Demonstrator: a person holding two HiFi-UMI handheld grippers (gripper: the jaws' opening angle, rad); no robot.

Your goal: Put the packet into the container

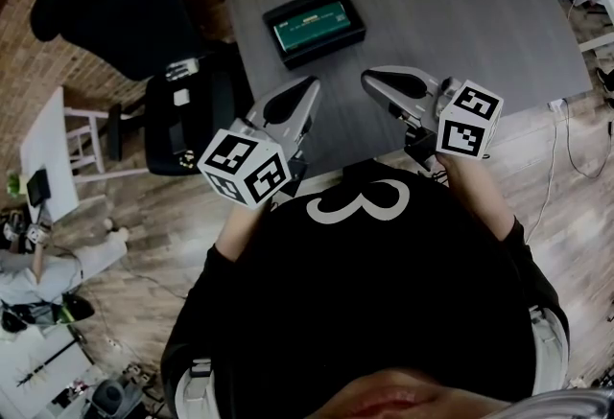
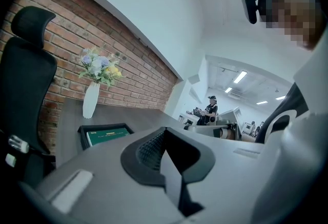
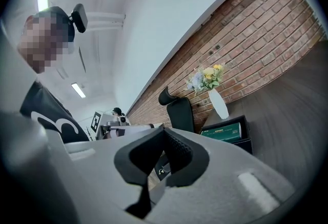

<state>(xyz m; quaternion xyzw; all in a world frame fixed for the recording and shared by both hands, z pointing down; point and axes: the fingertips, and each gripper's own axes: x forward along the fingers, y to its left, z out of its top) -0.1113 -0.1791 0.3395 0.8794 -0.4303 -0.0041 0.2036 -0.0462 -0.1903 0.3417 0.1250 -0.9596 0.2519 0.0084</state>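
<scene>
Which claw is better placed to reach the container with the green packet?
Left, marginally. The left claw points nearly straight at the container, which holds the green packet left of centre on the table; the right claw sits further right. Both are shut and empty.

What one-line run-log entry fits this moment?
left tongs: shut, empty | right tongs: shut, empty | green packet: inside black container | black container: on grey table

Legible marking: a large white numeral 3 (image 1: 357, 201) on the person's black shirt (image 1: 384, 302); the print on the green packet (image 1: 312, 24) in the container (image 1: 358, 29) is too small to read.
</scene>
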